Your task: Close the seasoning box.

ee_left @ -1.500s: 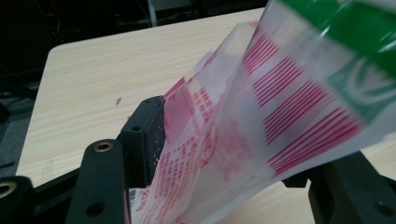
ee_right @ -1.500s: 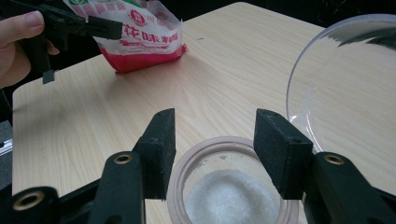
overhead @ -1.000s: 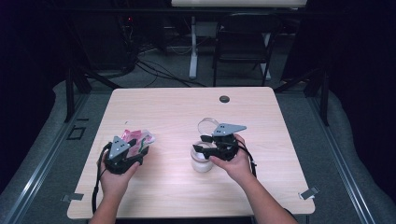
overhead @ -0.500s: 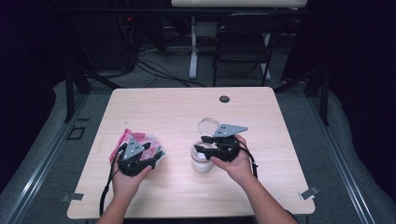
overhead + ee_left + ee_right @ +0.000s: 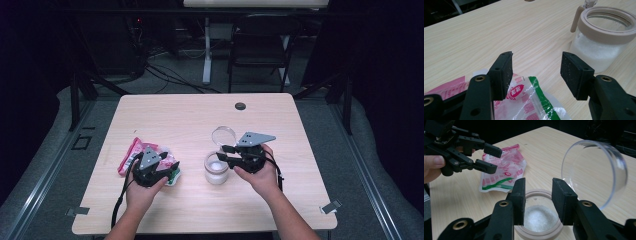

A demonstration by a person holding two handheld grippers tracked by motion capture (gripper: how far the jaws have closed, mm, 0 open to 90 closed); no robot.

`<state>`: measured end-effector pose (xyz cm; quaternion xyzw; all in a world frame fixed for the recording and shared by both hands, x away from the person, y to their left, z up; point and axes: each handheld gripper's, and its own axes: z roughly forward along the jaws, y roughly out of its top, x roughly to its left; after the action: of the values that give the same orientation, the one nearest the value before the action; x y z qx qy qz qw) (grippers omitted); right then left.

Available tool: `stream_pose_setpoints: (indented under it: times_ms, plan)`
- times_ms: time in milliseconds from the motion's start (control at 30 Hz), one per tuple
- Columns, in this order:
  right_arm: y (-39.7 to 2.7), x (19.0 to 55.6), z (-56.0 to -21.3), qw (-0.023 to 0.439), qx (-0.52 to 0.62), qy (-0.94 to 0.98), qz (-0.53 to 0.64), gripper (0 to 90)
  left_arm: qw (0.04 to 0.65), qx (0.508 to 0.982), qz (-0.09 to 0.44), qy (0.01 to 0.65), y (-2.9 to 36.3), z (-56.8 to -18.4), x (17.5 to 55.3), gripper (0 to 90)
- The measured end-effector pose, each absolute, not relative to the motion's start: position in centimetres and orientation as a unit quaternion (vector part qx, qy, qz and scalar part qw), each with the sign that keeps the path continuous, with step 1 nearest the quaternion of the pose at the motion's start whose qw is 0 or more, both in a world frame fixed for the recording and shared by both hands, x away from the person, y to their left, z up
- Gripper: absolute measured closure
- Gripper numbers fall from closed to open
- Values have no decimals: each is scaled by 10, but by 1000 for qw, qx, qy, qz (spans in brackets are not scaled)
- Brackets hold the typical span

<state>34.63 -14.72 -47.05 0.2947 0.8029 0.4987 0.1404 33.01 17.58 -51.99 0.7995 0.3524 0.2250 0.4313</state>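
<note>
While the left gripper (image 5: pixel 152 169) hovers over the pink-and-white plastic packet (image 5: pixel 529 100) at the near left of the table (image 5: pixel 165 115), its jaws stand apart with the packet's green-striped corner lying beneath and between them, and the pads do not press on it. That packet looks light, thin and crinkly, a soft film that will buckle and slide on the smooth wood, so a pinch at a flat sealed edge or corner seems the surest hold; a grip on the slack middle would likely bunch it. Just to its right stands the glass jar (image 5: pixel 216 169), partly filled with white granules and ringed by a tan collar, its clear hinged lid (image 5: pixel 596 170) swung up and open on the far side. Above the jar's mouth the right gripper (image 5: pixel 537 200) has just been closing its jaws, which are still parted with nothing between them. By the look of it the jar is stiff, heavier than the packet, smooth-walled and breakable; the collar offers a firmer purchase than the slick glass, and the raised lid should be spared any knock.
</note>
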Motion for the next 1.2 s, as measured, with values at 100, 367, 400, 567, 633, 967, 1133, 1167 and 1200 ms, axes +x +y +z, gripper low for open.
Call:
stream_pose_setpoints:
  times_ms: [100, 367, 400, 567, 633, 967, 1133, 1167, 1200]
  plan:
    - [-151, 346, -470, 144, 298, 801, 499, 658, 431, 800, 224, 352, 175, -521, 331, 440]
    - [-163, 347, -469, 141, 312, 794, 503, 714, 432, 801, 223, 351, 172, -522, 334, 459]
    - [-165, 347, -469, 141, 314, 791, 505, 724, 432, 801, 222, 350, 172, -522, 334, 461]
    - [-173, 350, -466, 146, 322, 789, 503, 796, 428, 803, 225, 348, 172, -522, 333, 466]
    - [-176, 351, -466, 149, 329, 786, 501, 823, 428, 803, 225, 348, 172, -522, 333, 467]
    - [-196, 364, -469, 153, 370, 770, 496, 900, 428, 800, 228, 352, 176, -522, 331, 475]
    - [-202, 372, -476, 151, 386, 769, 487, 900, 425, 799, 232, 356, 180, -522, 329, 476]
    - [-202, 375, -478, 148, 389, 768, 487, 900, 424, 799, 234, 357, 181, -522, 328, 477]
    - [-203, 376, -479, 149, 391, 765, 489, 900, 423, 799, 235, 358, 183, -521, 327, 477]
